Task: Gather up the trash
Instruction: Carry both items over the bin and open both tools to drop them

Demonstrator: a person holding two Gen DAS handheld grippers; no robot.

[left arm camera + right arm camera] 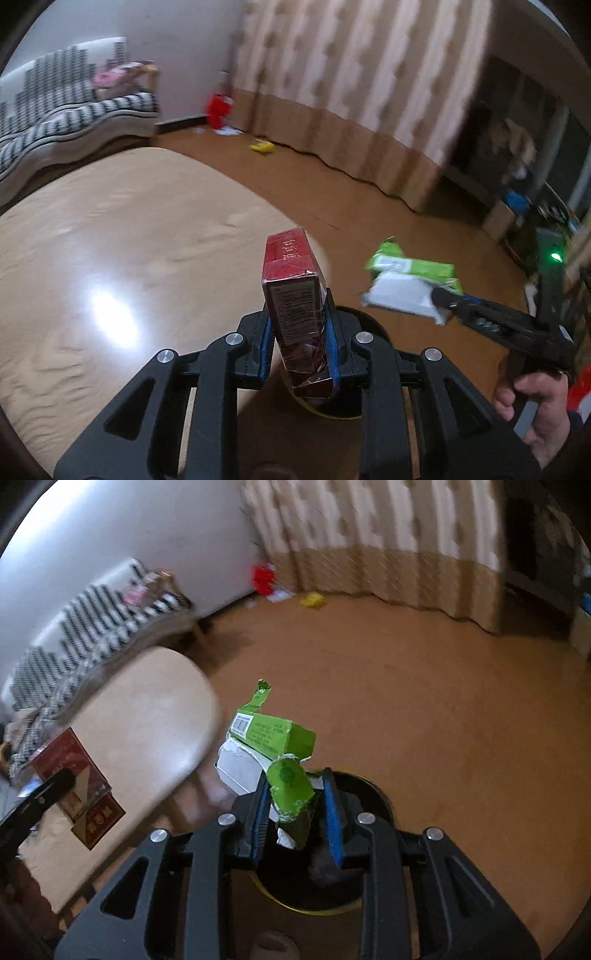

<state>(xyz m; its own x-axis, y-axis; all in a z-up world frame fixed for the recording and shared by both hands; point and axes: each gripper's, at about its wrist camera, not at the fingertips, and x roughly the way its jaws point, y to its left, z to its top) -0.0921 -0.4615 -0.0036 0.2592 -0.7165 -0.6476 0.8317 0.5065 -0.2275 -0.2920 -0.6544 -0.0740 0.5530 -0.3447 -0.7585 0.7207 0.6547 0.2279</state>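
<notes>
My left gripper [297,295] is shut on a red cigarette box [291,291], held upright above a round black bin [369,325] on the floor. The box also shows at the left of the right wrist view [79,786]. My right gripper [295,775] is shut on a torn green and white carton [273,746], held over the black bin [373,794], whose inside is dark. In the left wrist view the right gripper [443,295] holds the carton [410,277] to the right of the red box.
A beige oval table [110,240] lies left of the bin, and it shows in the right wrist view [147,731]. A striped sofa [55,118] stands behind. A red bag [219,107] and a yellow item [262,147] lie by the curtain [351,92]. A shelf unit [517,166] is at right.
</notes>
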